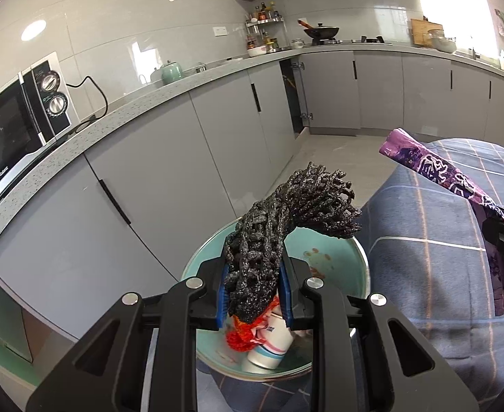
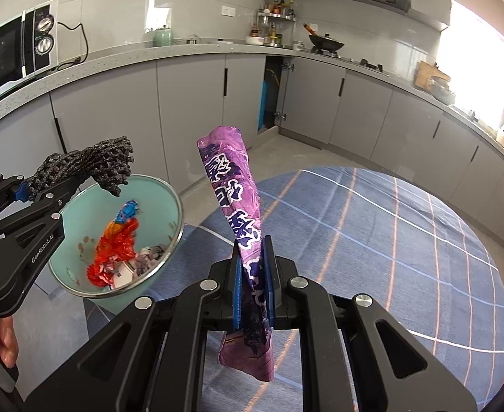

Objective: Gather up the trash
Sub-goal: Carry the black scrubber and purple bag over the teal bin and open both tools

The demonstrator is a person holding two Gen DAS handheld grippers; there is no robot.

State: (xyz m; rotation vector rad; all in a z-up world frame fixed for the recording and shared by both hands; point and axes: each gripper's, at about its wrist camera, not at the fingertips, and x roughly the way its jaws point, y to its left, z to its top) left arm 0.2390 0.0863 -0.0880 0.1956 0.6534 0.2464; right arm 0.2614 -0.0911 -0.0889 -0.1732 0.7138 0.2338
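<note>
Bin (image 2: 173,206), teal, sits beside the round checked desk (image 2: 389,240), with red wrapper (image 2: 114,247) and cup (image 1: 269,346) inside. Left tongs (image 1: 253,295) pinch black mesh (image 1: 286,213) right above the bin. Right tongs (image 2: 253,285) pinch purple wrapper (image 2: 235,189), upright, just beside the bin over the desk.
</note>
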